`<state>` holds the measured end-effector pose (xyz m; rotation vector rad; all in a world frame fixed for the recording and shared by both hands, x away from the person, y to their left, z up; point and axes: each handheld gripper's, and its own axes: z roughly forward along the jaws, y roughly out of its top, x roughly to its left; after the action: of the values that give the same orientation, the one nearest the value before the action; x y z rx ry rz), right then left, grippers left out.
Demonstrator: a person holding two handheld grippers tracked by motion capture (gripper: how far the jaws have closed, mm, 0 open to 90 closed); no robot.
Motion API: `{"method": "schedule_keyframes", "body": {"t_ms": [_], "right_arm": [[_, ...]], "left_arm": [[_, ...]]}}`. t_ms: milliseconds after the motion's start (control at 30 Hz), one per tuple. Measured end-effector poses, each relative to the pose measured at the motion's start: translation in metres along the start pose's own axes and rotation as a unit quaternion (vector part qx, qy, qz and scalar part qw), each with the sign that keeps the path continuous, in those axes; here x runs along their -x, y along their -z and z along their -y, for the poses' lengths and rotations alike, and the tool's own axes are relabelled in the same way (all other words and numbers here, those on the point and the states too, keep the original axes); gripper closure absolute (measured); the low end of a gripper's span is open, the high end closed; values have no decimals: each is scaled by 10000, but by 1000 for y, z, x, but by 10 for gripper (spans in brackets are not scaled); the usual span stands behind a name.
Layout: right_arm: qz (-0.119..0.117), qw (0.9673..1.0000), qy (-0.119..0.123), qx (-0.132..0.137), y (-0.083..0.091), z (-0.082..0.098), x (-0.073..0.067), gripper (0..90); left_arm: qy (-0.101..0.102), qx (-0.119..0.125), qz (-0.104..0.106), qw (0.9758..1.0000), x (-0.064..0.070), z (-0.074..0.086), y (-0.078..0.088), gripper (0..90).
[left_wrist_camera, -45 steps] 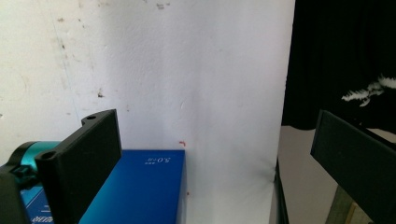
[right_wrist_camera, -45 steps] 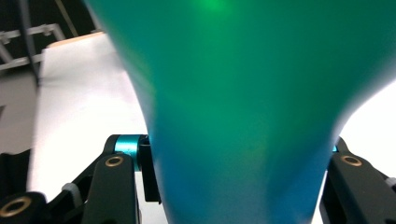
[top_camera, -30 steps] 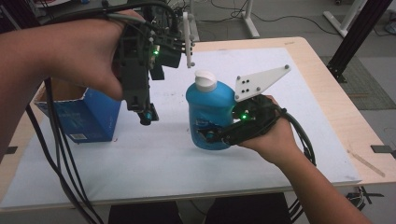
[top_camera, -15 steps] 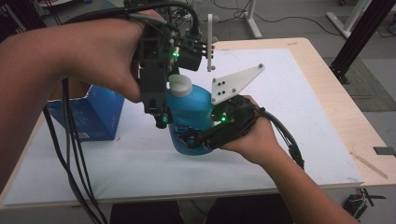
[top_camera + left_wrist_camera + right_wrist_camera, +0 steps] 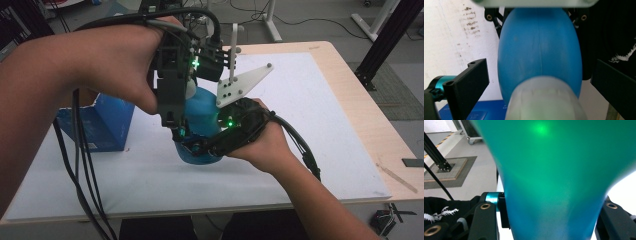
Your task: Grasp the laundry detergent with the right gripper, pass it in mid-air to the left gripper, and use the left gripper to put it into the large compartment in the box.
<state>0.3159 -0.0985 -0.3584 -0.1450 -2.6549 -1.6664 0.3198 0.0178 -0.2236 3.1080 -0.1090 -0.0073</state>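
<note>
White mat over a pale wood table, smudged in places. Right gripper, mid-table, clamped on a blue bottle held just above the mat. Left gripper above it, jaws wide either side of the white cap. Blue box left. Far: grey floor, black frame legs.

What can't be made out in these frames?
- Blue plastic bottle: label and white cap hidden in the high view by the left gripper.
- Right gripper: finger contact hidden by the bottle, right gripper view.
- White cap: blurred, too close, left gripper view.
- Blue cardboard box: partly behind the forearm, high view.
</note>
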Motion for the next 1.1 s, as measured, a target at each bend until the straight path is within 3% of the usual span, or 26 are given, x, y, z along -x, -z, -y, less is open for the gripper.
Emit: {"method": "schedule_keyframes", "body": {"t_ms": [300,400,467,767,1100], "right_arm": [[-8,10000,30,36,-1,-2,0,443],[-12,10000,11,71,-1,-2,0,443],[-3,10000,8,73,-1,-2,0,443],[-5,10000,12,78,0,-2,0,444],[31,9999,70,86,0,-2,0,444]], "left_arm": [[107,-48,-32,9999,-1,0,-2,18],[62,-63,-81,9999,0,-1,-2,40],[66,-53,-63,9999,1,-1,-1,118],[94,-65,-96,9999,0,-2,-2,126],[94,-84,-81,9999,0,-4,-2,192]]}}
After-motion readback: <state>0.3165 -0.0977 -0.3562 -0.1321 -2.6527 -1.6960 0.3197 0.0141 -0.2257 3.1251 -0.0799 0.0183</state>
